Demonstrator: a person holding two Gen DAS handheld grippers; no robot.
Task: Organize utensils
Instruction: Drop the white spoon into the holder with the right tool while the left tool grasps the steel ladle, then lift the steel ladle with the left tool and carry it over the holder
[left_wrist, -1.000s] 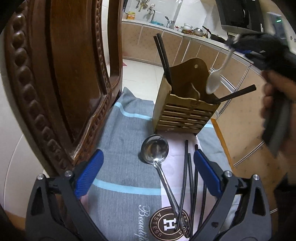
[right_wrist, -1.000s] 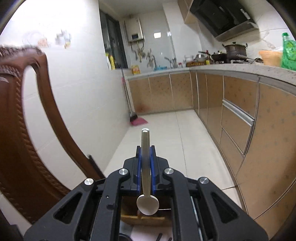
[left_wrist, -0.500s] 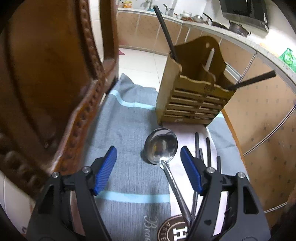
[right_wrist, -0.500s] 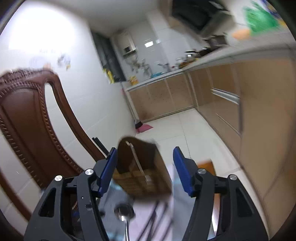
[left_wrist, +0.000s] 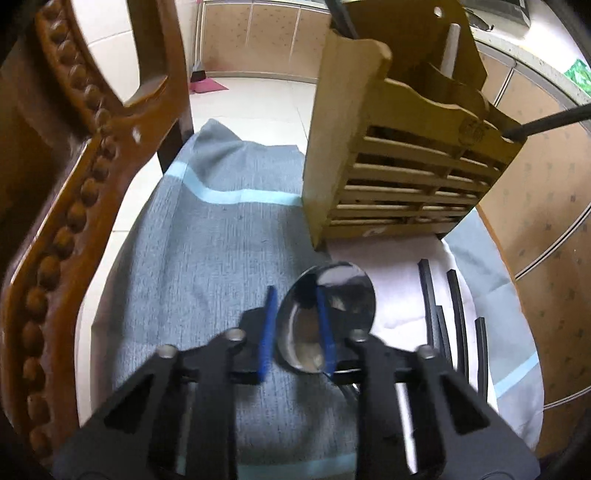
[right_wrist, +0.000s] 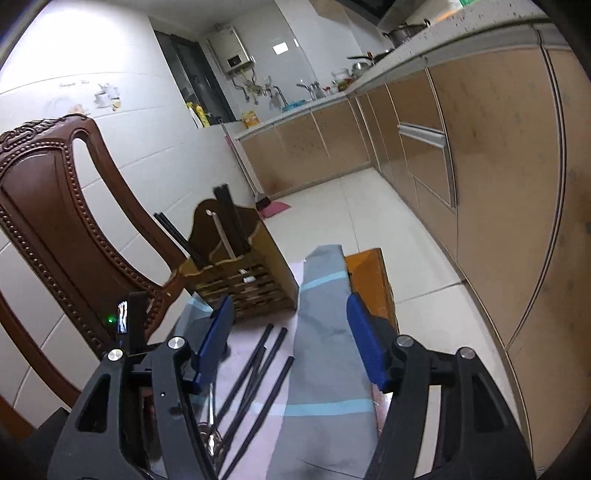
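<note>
left claw (left_wrist: 295, 328): blue pads drawn near together, a gap between, empty, low over the polished round steel ladle bowl (left_wrist: 332, 314) | right claw (right_wrist: 291, 339): spread, empty, matte black chopsticks (right_wrist: 258, 369) just beneath | slatted wooden holder (left_wrist: 402, 155) ahead of both, white spoon handle (right_wrist: 221, 232) upright inside | woven grey cloth (left_wrist: 207, 240) below
</note>
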